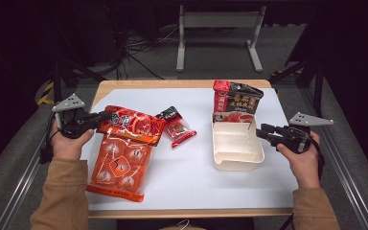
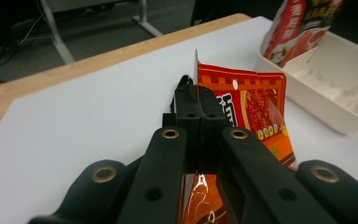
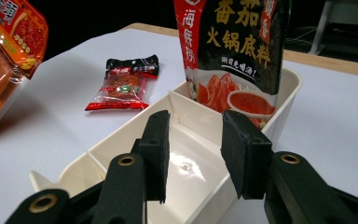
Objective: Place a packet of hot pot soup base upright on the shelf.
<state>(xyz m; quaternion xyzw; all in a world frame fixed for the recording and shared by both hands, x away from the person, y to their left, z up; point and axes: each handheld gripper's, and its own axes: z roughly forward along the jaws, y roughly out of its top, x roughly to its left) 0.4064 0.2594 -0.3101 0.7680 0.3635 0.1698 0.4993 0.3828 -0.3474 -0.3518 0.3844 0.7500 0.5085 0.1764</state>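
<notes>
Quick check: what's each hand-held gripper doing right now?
Left hand-held gripper: closed on the edge of the red sauce packet.
Right hand-held gripper: open, holding nothing, jaws at the rim of the white tray.

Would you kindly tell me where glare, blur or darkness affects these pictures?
High view: the white table cover is brightly lit, the surroundings dark. Left gripper view: the near jaws are soft, with glare on the orange packet. Right gripper view: a reflection on the tray floor.
</notes>
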